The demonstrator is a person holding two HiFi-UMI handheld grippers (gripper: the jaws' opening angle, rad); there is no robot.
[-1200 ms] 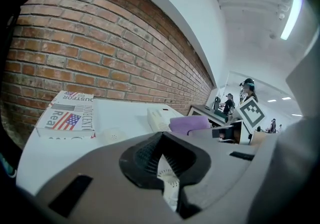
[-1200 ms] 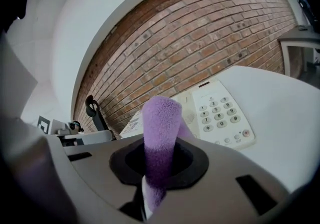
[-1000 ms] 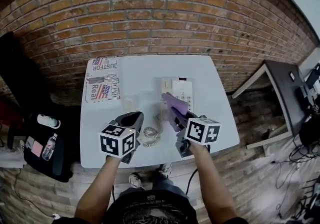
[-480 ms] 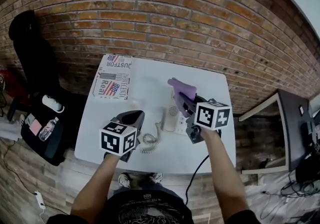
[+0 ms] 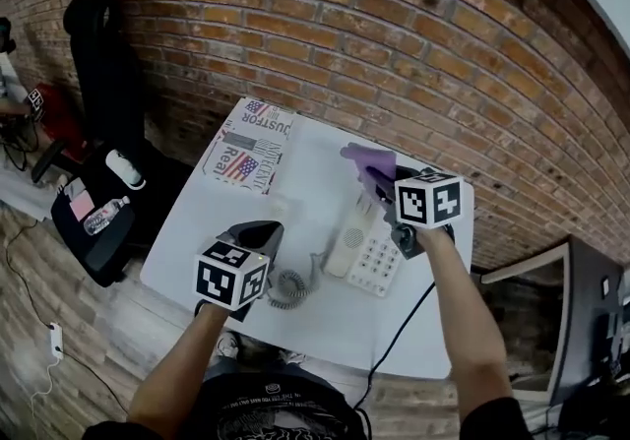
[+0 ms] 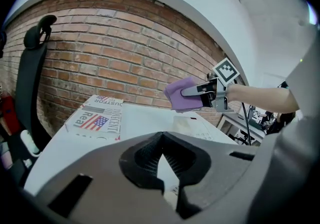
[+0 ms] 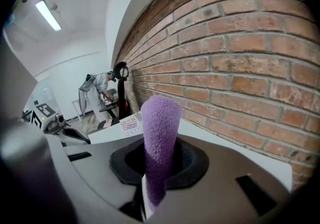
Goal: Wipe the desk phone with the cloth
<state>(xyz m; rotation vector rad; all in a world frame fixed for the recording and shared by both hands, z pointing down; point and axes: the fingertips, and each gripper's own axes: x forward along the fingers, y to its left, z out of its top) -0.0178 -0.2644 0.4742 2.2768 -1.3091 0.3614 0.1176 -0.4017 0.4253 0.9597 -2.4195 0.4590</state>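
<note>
The white desk phone [image 5: 376,261] lies on the white table [image 5: 295,157], its handset [image 5: 346,237] in the cradle and a coiled cord [image 5: 286,286] trailing to the near left. My right gripper [image 5: 380,182] hovers above the phone's far end, shut on a purple cloth [image 5: 365,161] that sticks out past its jaws. In the right gripper view the cloth [image 7: 160,133] stands upright between the jaws of that gripper [image 7: 151,190]. My left gripper [image 5: 262,228] hangs left of the phone, jaws together, holding nothing. The left gripper view shows the left gripper [image 6: 160,141], the cloth [image 6: 180,94] and the phone [image 6: 194,126].
A folded newspaper [image 5: 246,147] lies at the table's far left corner. A brick wall [image 5: 394,44] rises right behind the table. A black office chair [image 5: 103,54] and a black bag [image 5: 98,217] stand on the floor to the left. A black cable [image 5: 399,345] hangs from my right arm.
My right gripper has lifted the cloth off the phone and carried it towards the wall, leaving the keypad uncovered. The head view has swung. My left gripper has kept its place.
</note>
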